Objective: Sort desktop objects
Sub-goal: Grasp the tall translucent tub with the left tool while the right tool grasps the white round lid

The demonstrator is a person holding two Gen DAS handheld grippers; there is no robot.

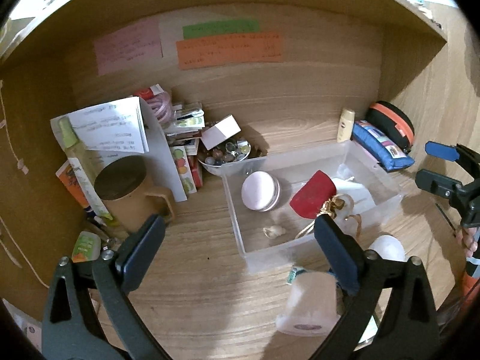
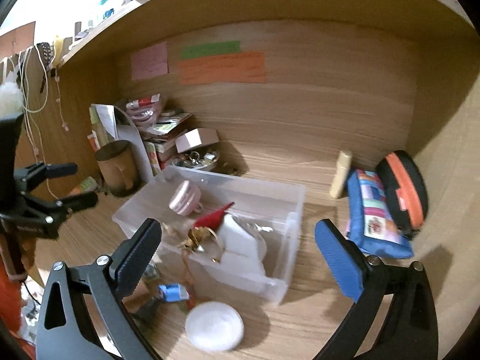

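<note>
A clear plastic bin [image 1: 240, 237] [image 2: 288, 207] stands mid-desk. In it lie a pink round case [image 1: 260, 190] [image 2: 184, 197], a red pouch [image 1: 312, 195] [image 2: 214, 217], gold trinkets [image 1: 334, 204] [image 2: 199, 238] and white packets [image 2: 243, 246]. My left gripper [image 1: 240, 249] is open and empty, hovering over the bin's near left corner. My right gripper [image 2: 237, 255] is open and empty above the bin's right end; it also shows at the right edge of the left wrist view [image 1: 432, 162]. A white round puff [image 2: 214, 325] [image 1: 387, 247] and a pink jar [image 1: 309, 309] lie in front of the bin.
A blue pouch [image 2: 376, 219] [image 1: 381, 145], a black-and-orange case [image 2: 403, 189] and a cream tube [image 2: 340, 174] sit at the back right. A brown lidded mug [image 1: 126, 186], papers, boxes and a bowl of beads [image 1: 225, 153] crowd the back left. A shelf hangs overhead.
</note>
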